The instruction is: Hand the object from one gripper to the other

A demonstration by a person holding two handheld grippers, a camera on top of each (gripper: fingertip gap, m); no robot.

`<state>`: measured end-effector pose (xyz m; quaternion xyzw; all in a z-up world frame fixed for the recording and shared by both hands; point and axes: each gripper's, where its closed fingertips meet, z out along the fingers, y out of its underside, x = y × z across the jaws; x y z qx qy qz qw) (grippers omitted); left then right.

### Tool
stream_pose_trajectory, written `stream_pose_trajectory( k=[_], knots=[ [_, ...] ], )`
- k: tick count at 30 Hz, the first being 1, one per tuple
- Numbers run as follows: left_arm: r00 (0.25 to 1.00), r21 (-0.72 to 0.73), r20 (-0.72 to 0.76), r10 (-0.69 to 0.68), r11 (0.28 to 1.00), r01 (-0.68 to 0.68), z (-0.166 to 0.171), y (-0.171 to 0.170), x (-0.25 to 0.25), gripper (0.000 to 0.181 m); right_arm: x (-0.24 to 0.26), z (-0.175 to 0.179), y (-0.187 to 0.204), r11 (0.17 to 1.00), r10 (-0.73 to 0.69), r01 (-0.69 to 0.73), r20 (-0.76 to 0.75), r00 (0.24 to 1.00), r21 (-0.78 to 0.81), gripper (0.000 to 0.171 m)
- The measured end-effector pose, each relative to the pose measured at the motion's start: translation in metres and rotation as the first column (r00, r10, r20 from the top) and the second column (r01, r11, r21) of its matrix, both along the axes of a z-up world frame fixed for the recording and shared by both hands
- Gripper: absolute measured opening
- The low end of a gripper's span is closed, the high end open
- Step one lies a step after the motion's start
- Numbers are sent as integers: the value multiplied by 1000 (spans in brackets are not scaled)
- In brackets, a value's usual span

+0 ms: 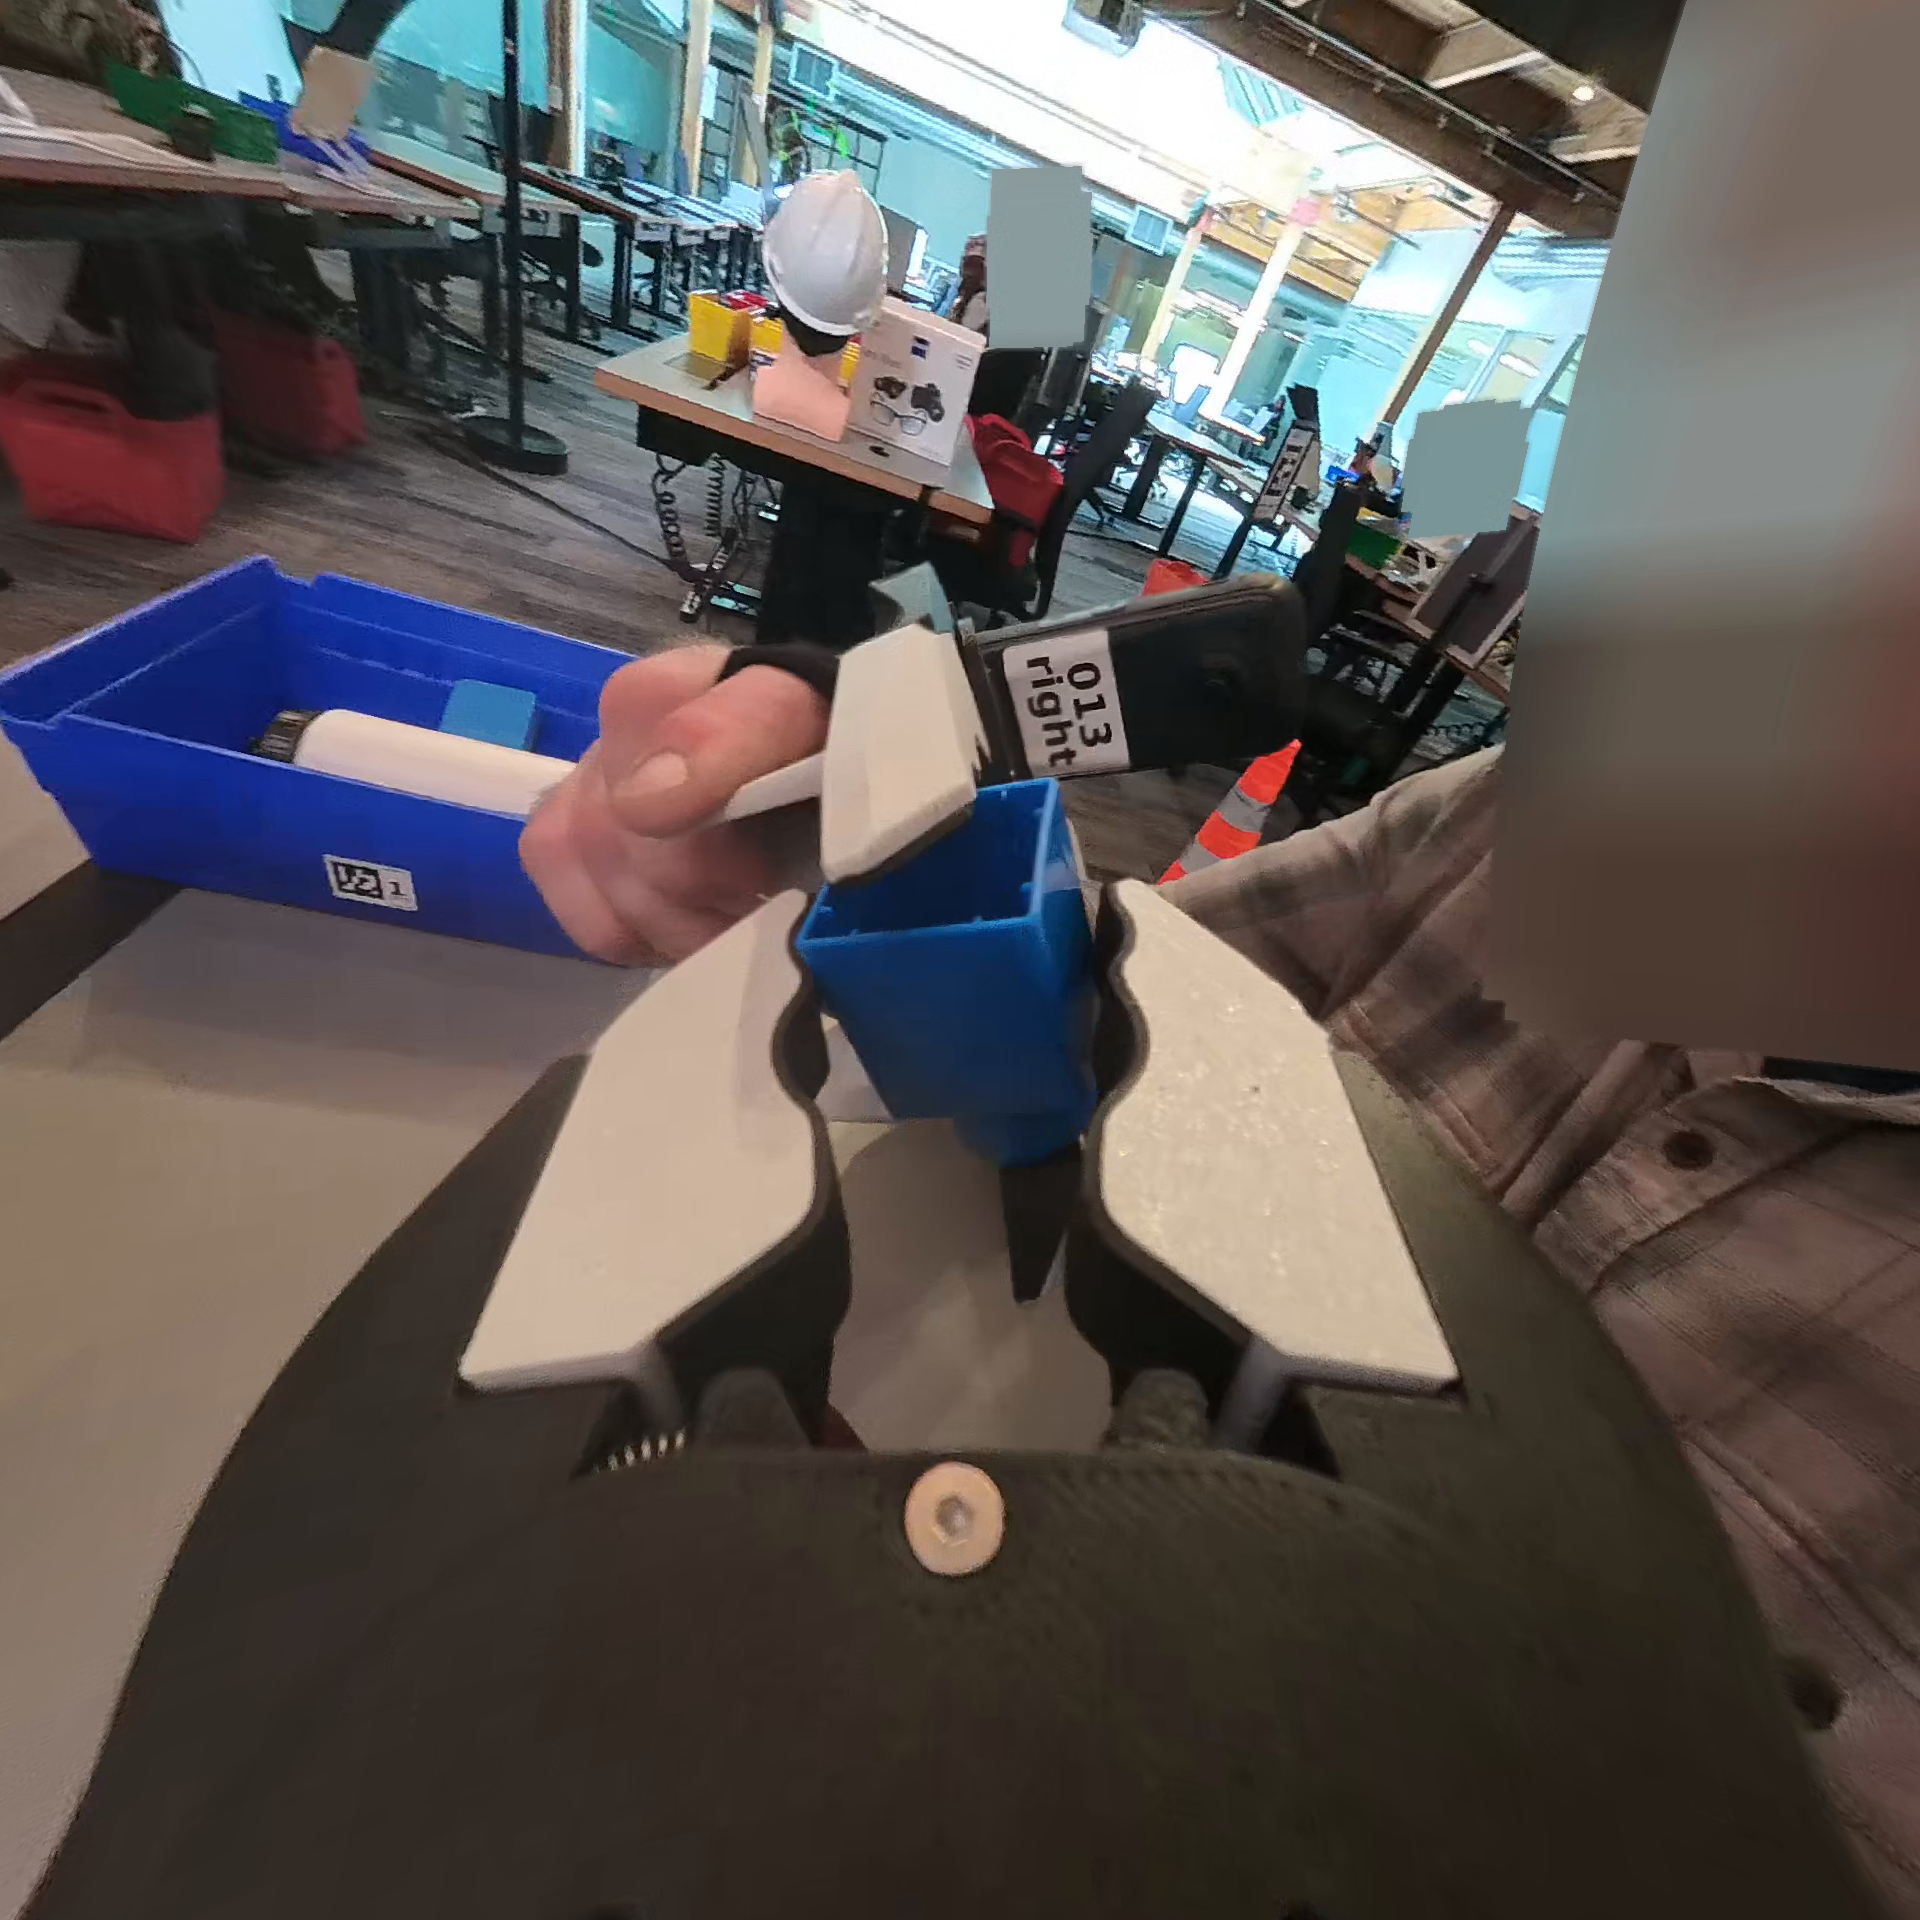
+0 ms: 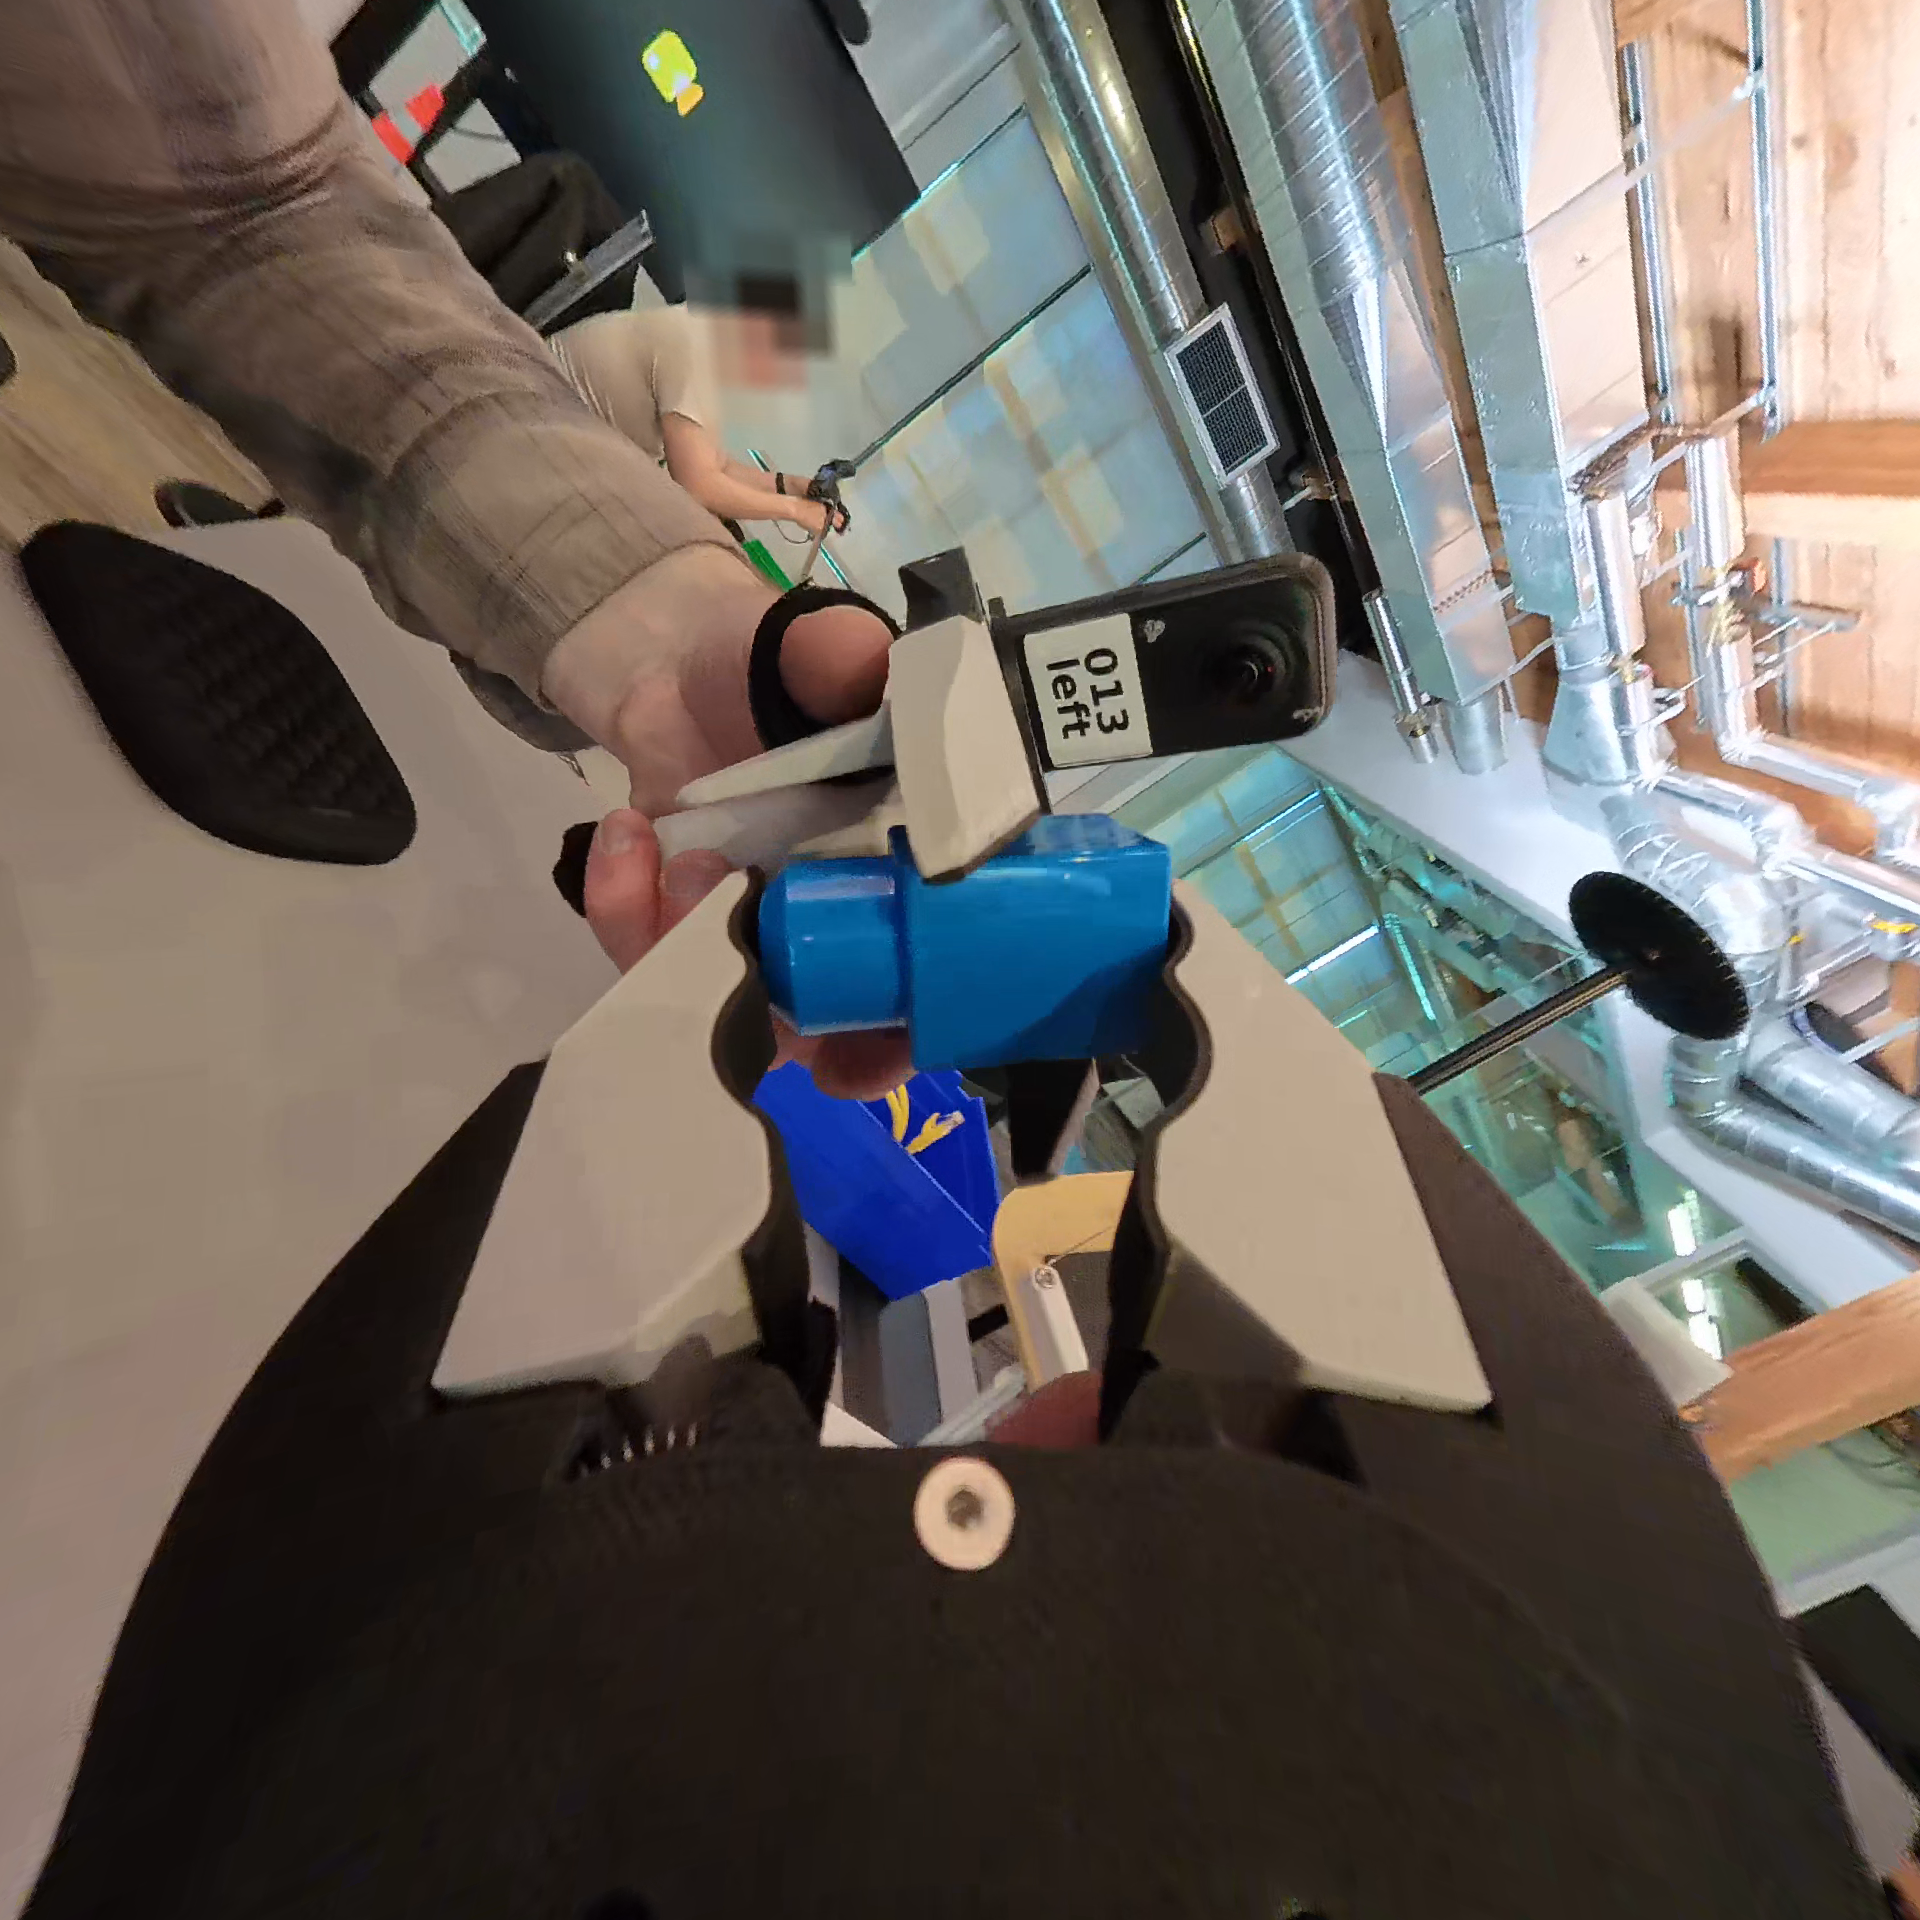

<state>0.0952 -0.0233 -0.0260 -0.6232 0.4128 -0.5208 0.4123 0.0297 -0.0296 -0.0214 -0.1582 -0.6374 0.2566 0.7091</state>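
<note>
A blue plastic piece (image 1: 956, 997) with a hollow square body and a round neck hangs in the air between both grippers. In the left wrist view, my left gripper (image 1: 951, 904) has a finger against each side of the square body. The right gripper's grey finger (image 1: 894, 758) lies over the piece's open end. In the right wrist view, my right gripper (image 2: 961, 894) holds the piece (image 2: 1018, 956) lengthwise, one finger on the neck end and one on the square end. The left gripper's finger (image 2: 966, 748) rests on top of it. Both grippers look shut on it.
A blue bin (image 1: 208, 790) stands on the grey table (image 1: 260, 1091) at the left, holding a white cylinder (image 1: 416, 764) and a blue block (image 1: 488, 712). A person's hand (image 1: 644, 810) grips the right gripper. A plaid shirt (image 1: 1662, 1247) fills the right side. The grippers' ends are close to 5 cm from one another.
</note>
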Motion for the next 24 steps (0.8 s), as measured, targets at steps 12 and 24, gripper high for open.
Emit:
stream_pose_trajectory(
  k=[12, 24],
  knots=[
    [993, 238, -57, 108, 967, -91, -1, 6, -6, 41, -4, -6, 7, 969, -168, 160, 28, 985, 191, 79],
    [711, 887, -108, 694, 391, -247, 21, 57, -43, 41, 14, 10, 40, 954, -170, 198, 136, 976, -224, 54]
  ],
)
